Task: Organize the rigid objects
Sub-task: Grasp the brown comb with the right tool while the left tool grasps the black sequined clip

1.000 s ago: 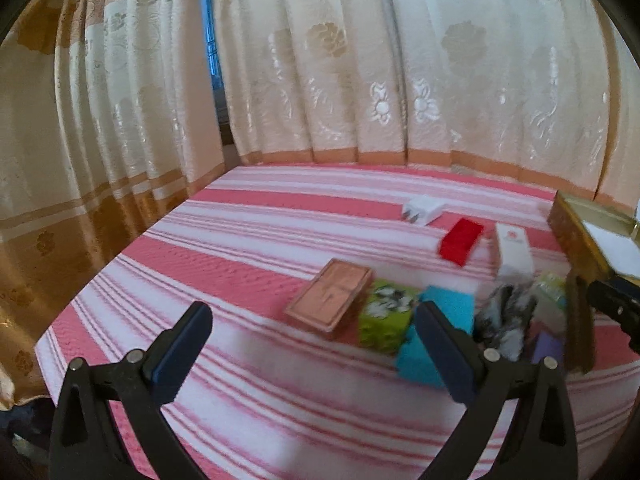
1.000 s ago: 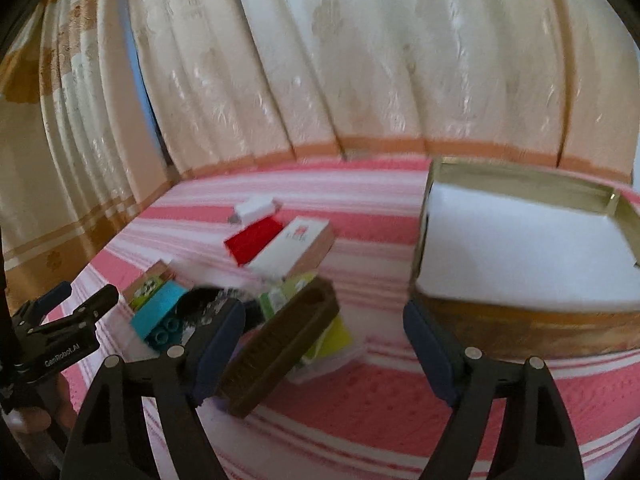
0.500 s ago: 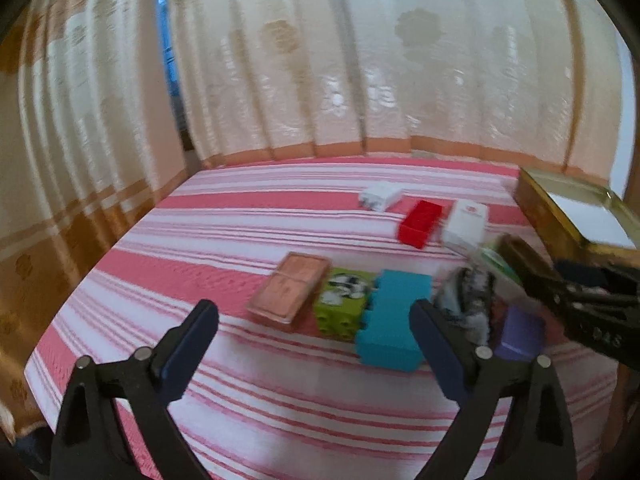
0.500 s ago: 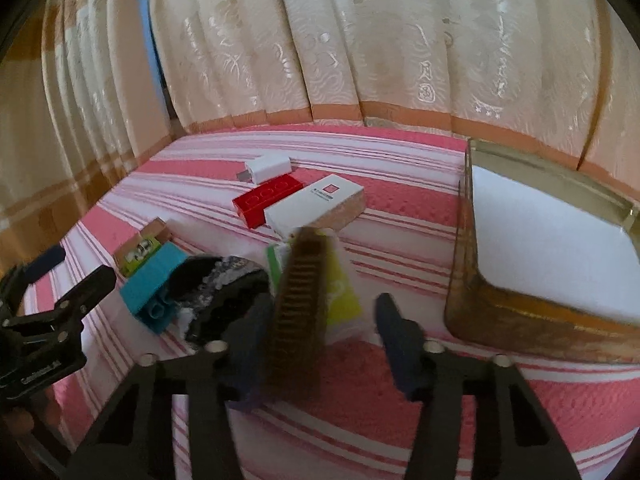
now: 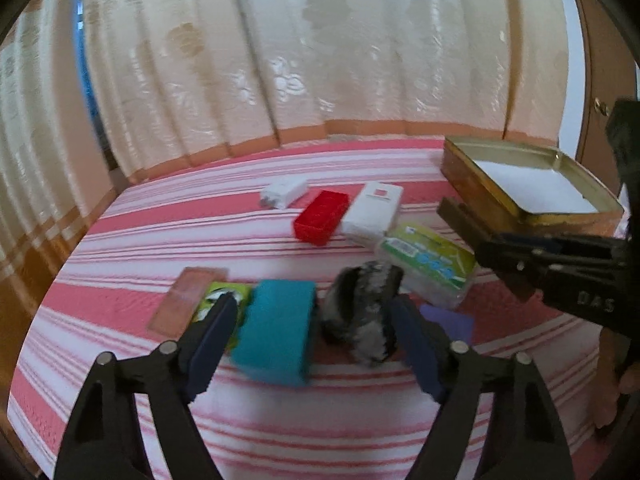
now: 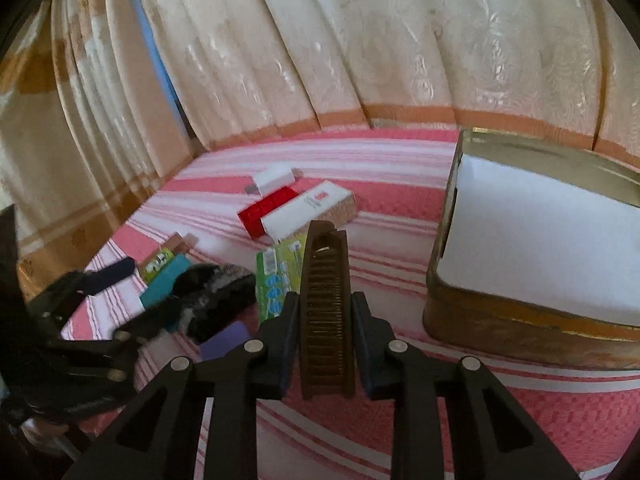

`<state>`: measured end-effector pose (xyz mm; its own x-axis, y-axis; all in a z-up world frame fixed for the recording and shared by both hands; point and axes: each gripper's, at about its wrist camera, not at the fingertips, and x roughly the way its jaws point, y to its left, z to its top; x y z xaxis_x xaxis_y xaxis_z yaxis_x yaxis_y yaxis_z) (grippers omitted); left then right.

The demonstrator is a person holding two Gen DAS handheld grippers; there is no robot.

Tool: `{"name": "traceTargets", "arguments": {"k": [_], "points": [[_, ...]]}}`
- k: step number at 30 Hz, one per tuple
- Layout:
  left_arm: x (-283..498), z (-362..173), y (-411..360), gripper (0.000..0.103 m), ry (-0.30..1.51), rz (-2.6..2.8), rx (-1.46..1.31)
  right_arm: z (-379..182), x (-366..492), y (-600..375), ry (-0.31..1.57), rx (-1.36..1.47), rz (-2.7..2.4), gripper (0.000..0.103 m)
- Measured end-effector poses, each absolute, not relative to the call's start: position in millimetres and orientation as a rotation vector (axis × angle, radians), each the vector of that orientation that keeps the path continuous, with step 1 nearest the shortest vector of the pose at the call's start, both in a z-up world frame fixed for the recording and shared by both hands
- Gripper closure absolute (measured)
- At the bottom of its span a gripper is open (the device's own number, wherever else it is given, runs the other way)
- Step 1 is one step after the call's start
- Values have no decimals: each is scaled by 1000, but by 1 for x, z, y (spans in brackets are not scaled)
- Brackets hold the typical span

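My right gripper (image 6: pixel 325 334) is shut on a brown comb (image 6: pixel 326 304), held upright above the striped cloth, left of the gold tin (image 6: pixel 500 312) lined with white paper. My left gripper (image 5: pixel 310 344) is open, its fingers straddling a teal block (image 5: pixel 276 334) and a black-and-grey rock (image 5: pixel 362 312). The comb (image 5: pixel 468 220) and right gripper (image 5: pixel 556 264) show at the right of the left wrist view, beside the tin (image 5: pixel 472 184).
On the pink striped cloth lie a red block (image 5: pixel 320 216), white box (image 5: pixel 374 210), white charger (image 5: pixel 282 192), green packet (image 5: pixel 428 264), purple card (image 5: pixel 452 320), green block (image 5: pixel 218 304) and a copper slab (image 5: pixel 186 302). Curtains hang behind.
My right gripper has shut on the comb and lifted it upright. My left gripper has moved forward and right, down over the teal block and rock.
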<state>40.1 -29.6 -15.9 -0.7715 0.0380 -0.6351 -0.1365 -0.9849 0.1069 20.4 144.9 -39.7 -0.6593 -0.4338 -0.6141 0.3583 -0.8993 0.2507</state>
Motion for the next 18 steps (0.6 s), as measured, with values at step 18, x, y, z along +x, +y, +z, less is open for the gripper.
{"name": "traceTargets", "arguments": {"k": [18], "points": [[9, -29, -7, 55, 229, 2609, -1097, -31, 21, 154, -133, 899, -2593, 75]]}}
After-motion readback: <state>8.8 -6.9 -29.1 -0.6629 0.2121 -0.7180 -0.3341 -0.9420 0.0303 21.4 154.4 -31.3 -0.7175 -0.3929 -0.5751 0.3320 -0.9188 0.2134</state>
